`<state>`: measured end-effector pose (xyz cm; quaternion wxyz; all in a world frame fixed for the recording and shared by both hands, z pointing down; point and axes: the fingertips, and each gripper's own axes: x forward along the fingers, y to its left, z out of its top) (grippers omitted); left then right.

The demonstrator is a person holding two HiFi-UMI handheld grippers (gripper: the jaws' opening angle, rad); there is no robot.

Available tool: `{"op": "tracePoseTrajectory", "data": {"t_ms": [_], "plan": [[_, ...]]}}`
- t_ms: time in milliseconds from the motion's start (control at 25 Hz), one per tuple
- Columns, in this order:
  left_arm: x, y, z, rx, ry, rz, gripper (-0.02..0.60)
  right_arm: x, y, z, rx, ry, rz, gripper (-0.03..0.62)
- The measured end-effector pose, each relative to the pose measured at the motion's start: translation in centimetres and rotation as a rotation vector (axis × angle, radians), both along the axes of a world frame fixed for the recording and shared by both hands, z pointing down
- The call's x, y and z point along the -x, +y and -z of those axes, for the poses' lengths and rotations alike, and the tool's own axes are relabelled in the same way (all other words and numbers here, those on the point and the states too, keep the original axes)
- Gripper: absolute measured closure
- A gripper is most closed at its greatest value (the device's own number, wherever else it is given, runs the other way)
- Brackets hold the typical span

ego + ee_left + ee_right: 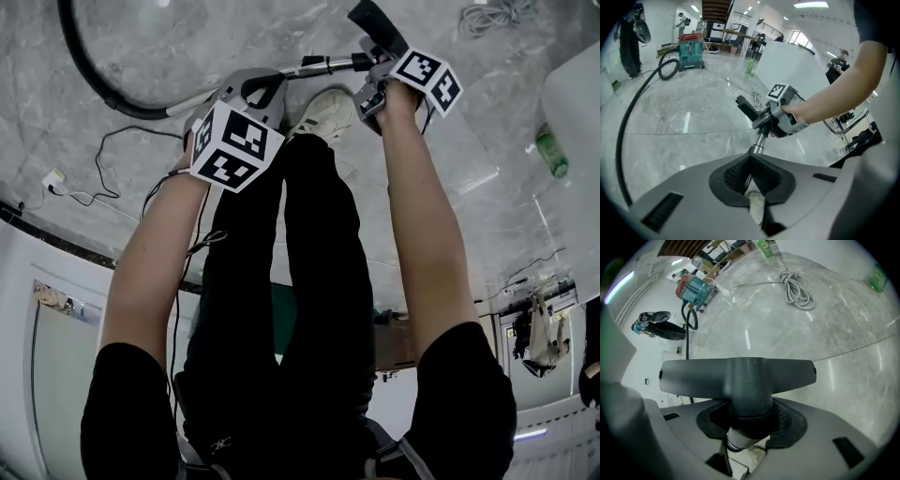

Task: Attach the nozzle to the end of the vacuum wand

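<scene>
Left claw (751,161) is seen with its jaws together. The wand (759,140) emerges right at its tips and runs on ahead of it; whether it is pinched can't be told. Right claw (746,420) is clamped on the neck of the nozzle (740,373), with the T-head carried crosswise just past its tips. The nozzle is held at the wand's far end, ahead of the left claw; seating can't be judged. Hose (94,70) is looped left of the left claw.

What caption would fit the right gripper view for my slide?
Right tool clamps the dark grey T-shaped plastic nozzle by its neck over a pale marble floor.
</scene>
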<state>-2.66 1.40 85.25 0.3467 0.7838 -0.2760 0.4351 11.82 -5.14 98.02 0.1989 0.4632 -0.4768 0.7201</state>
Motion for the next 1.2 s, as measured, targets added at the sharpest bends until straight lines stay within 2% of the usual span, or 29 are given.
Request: {"op": "tracePoseTrajectory", "data": {"t_ms": [120, 280, 400, 520, 760, 800, 880, 920, 1080, 1120, 1160, 1200], "plan": [[0.0, -0.5, -1.7, 0.040, 0.042, 0.029, 0.569, 0.6, -0.2, -2.3, -0.009, -0.024, 0.016, 0.404], [0.3, -1.9, -3.4, 0.063, 0.085, 0.037, 0.571, 3.7, -1.5, -4.3, -0.041, -0.042, 0.038, 0.402], [0.2, -2.0, -4.3, 0.080, 0.091, 0.050, 0.571, 5.4, -0.9, -5.6, -0.037, -0.042, 0.068, 0.402], [0.5, -3.2, -4.9, 0.062, 0.095, 0.058, 0.571, 6.1, -0.9, -6.8, -0.043, -0.045, 0.088, 0.401], [2.1, -3.2, -6.2, 0.086, 0.096, 0.054, 0.571, 6.1, 0.0, -9.1, 0.020, -0.008, 0.117, 0.388], [2.4, -2.9, -5.9, 0.092, 0.095, 0.054, 0.571, 6.0, 0.1, -9.0, 0.029, 0.019, 0.136, 0.376], [2.8, -2.4, -5.0, 0.100, 0.093, 0.056, 0.571, 5.9, 0.7, -8.5, 0.041, 0.081, 0.190, 0.258], [2.9, -2.3, -4.3, 0.100, 0.092, 0.057, 0.570, 5.7, 1.0, -7.9, 0.043, 0.107, 0.213, 0.229], [3.3, -2.0, 0.3, 0.080, 0.069, 0.066, 0.571, 4.9, 2.6, -2.1, 0.014, 0.128, 0.242, 0.227], [3.6, -2.0, 1.7, 0.072, 0.053, 0.070, 0.571, 4.5, 2.8, 0.2, -0.013, 0.150, 0.265, 0.245], [3.8, -2.2, 3.2, 0.064, 0.035, 0.075, 0.571, 3.8, 2.9, 2.7, -0.050, 0.202, 0.308, 0.439], [3.9, -2.4, 4.7, 0.055, 0.022, 0.086, 0.571, 3.1, 2.9, 5.1, -0.092, 0.262, 0.360, 0.580]]}}
